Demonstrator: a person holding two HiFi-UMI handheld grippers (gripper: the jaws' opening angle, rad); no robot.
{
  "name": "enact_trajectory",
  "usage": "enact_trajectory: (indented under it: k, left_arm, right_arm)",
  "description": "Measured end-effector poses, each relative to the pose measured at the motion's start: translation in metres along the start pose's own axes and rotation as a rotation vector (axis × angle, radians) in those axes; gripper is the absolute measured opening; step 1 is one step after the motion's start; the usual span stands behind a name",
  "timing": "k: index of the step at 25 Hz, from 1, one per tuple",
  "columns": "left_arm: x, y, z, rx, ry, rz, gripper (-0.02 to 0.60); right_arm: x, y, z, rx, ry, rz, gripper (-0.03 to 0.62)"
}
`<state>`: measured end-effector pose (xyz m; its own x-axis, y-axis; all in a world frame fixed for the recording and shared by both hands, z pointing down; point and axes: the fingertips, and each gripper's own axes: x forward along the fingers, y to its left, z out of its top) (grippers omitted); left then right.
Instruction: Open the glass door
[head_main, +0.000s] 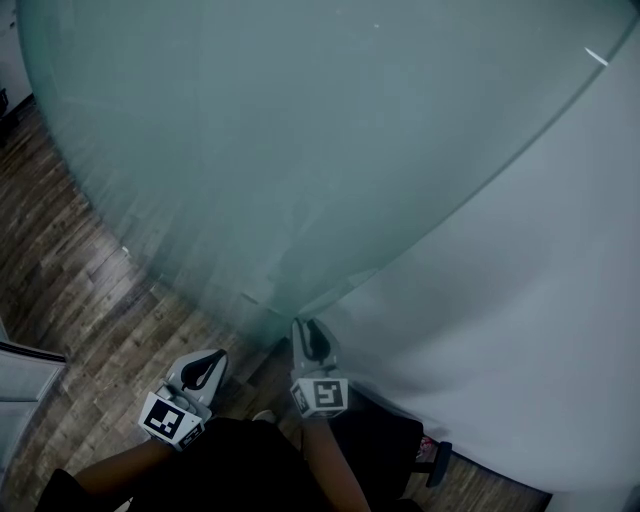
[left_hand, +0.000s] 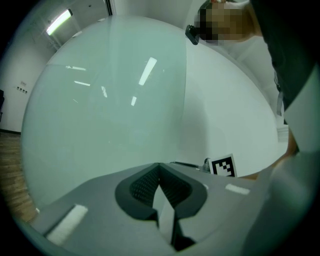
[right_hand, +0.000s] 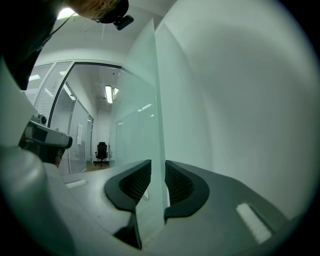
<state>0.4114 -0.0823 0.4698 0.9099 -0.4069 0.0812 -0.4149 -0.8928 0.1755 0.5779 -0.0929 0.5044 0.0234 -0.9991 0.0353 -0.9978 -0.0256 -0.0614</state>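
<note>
Head view: large frosted, green-tinted glass door (head_main: 300, 130) filled the upper frame, with its free vertical edge next to a plain white wall (head_main: 540, 300). Dark wood-plank floor (head_main: 80, 290) ran under and to the left of the door.

Right hand-held gripper (head_main: 306, 324) was at the door's free edge, low in the frame, pointing level at the glass. Its square-marker cube (head_main: 320, 395) faced the camera, and the person's forearm (head_main: 335, 470) was behind it.

Right gripper view: the right hand-held gripper (right_hand: 158, 167) had its two black ribbed pads (right_hand: 136, 182) a pane's thickness apart. The glass door (right_hand: 142, 75) ran edge-on between them and filled the gap, so I read this as clamped on the door edge. The white wall (right_hand: 240, 90) was to the right of the pane. To the left, a corridor showed with a ceiling strip light (right_hand: 108, 93) and a black office chair (right_hand: 101, 152) far down it.

Left hand-held gripper (head_main: 212, 358) was beside the right one and apart from it, lower left in the head view, near the glass. I could not tell whether it touched the glass.

Left gripper view: the left hand-held gripper (left_hand: 159, 167) had its jaws together, tips meeting, with nothing between them. The glass door (left_hand: 110, 100) was broad ahead of it, with the white wall (left_hand: 225, 110) to the right. The right unit's square-marker cube (left_hand: 224, 166) was just visible past the jaw tips.
</note>
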Motion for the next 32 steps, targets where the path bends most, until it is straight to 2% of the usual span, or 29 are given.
enact_trajectory:
  k: [7,13,18,22,28,30,32]
  left_arm:
    - [0.003,-0.007,0.001,0.001,-0.009,0.015,0.000]
    - [0.012,-0.006,0.002,-0.009,-0.001,0.052,0.000]
    - [0.016,-0.010,0.007,-0.008,-0.009,0.050,0.000]
    - [0.026,-0.013,0.011,-0.017,-0.020,0.043,0.000]
    - [0.034,-0.028,0.008,-0.009,-0.014,0.016,0.000]
    - [0.035,-0.032,0.008,-0.022,-0.014,0.004,0.000]
    - [0.038,-0.037,0.014,-0.026,-0.028,-0.015,0.000]
  right_arm:
    - [0.002,-0.003,0.001,-0.036,-0.015,0.018,0.089]
    - [0.006,0.000,0.012,-0.029,-0.031,0.069,0.087]
    - [0.006,-0.001,0.004,-0.026,0.005,0.092,0.089]
    - [0.009,-0.002,0.002,0.041,0.013,0.101,0.092]
    - [-0.009,-0.001,0.027,0.034,-0.021,0.100,0.092]
    - [-0.019,-0.001,0.035,0.026,-0.030,0.090,0.071]
    - [-0.028,0.000,0.044,0.014,-0.033,0.086,0.002]
